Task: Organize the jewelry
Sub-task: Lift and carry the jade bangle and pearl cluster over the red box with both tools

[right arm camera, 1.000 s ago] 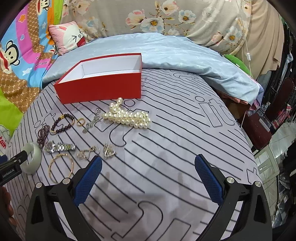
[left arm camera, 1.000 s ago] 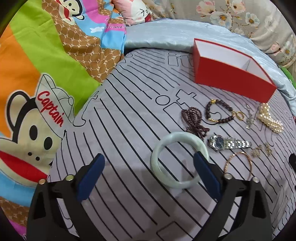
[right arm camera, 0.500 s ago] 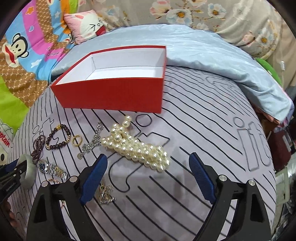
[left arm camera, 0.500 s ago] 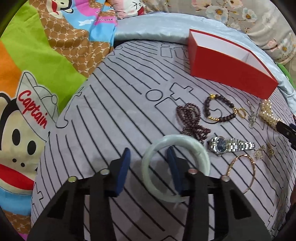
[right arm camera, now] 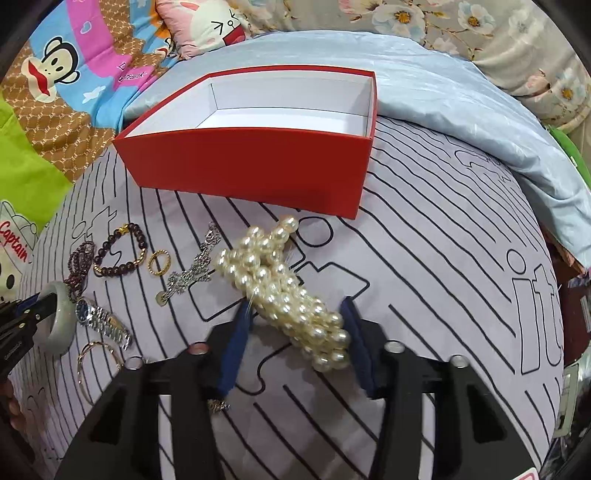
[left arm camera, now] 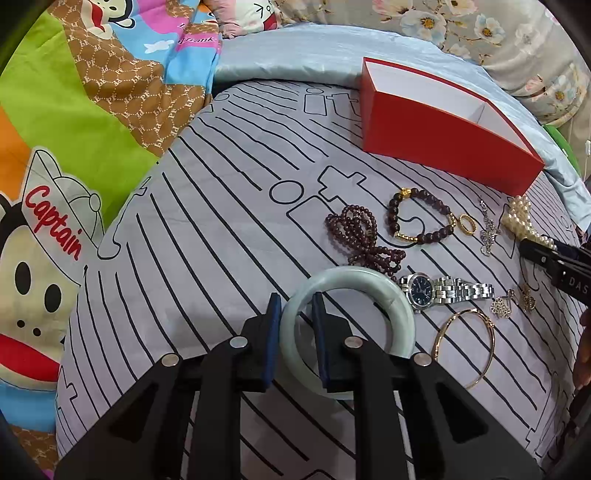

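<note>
A bed is the work surface, covered by a grey sheet [left arm camera: 207, 236] printed with black lines and outlined letters. A pale blue quilt [right arm camera: 443, 96] is bunched along its far edge, a cartoon monkey blanket [left arm camera: 74, 110] lies at nine o'clock, and floral bedding [right arm camera: 461, 22] fills twelve o'clock.

An open red box [right arm camera: 251, 166] with a white inside sits on the sheet at twelve o'clock in the right wrist view.

The left gripper [left arm camera: 295, 314] is closing, its pads either side of the rim of the jade bangle [left arm camera: 369, 280], which lies just left of a silver watch [left arm camera: 443, 291].

The right gripper [right arm camera: 295, 321] is closing around the pearl strand [right arm camera: 288, 291] below the box; the left pad touches the pearls, the right is not yet pressing.
</note>
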Tool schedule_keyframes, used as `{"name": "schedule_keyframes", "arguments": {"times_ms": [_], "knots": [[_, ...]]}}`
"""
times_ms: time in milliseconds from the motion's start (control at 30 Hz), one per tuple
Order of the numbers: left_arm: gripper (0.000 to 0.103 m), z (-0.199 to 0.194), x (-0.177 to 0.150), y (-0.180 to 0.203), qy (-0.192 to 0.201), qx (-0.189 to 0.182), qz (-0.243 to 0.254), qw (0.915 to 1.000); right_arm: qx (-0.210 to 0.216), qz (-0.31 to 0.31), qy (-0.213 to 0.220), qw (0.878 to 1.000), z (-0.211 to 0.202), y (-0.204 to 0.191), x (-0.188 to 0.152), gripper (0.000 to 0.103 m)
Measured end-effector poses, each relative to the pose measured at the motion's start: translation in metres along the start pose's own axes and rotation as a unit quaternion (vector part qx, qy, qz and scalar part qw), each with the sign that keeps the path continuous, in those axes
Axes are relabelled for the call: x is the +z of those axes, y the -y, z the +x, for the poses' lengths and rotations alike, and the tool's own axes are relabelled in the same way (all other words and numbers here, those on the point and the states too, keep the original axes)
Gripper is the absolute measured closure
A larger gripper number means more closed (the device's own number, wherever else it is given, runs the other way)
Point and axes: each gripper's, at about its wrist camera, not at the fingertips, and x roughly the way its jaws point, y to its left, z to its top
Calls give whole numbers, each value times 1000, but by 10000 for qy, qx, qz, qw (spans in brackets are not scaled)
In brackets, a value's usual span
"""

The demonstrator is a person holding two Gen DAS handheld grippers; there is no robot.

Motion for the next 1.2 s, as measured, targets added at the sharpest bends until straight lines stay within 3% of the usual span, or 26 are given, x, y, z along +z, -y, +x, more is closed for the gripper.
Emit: {"name": "schedule_keyframes", "arguments": {"times_ms": [67, 700, 967, 1200], "knots": [[88, -1, -1, 0, -18, -50, -12, 10000, 57, 64, -21, 10000, -3, 0, -4, 71], [91, -33, -10, 14, 147, -406, 112, 9990, 28, 635, 492, 9968, -60, -6, -33, 72], [91, -58, -4, 27, 391, -621, 243, 9970, -24, 643, 756, 9951, -83, -6, -24, 72], [91, -82, 29, 42, 731, -946, 339, 9922, -33, 573, 968, 9936, -96, -5, -1, 72]]}}
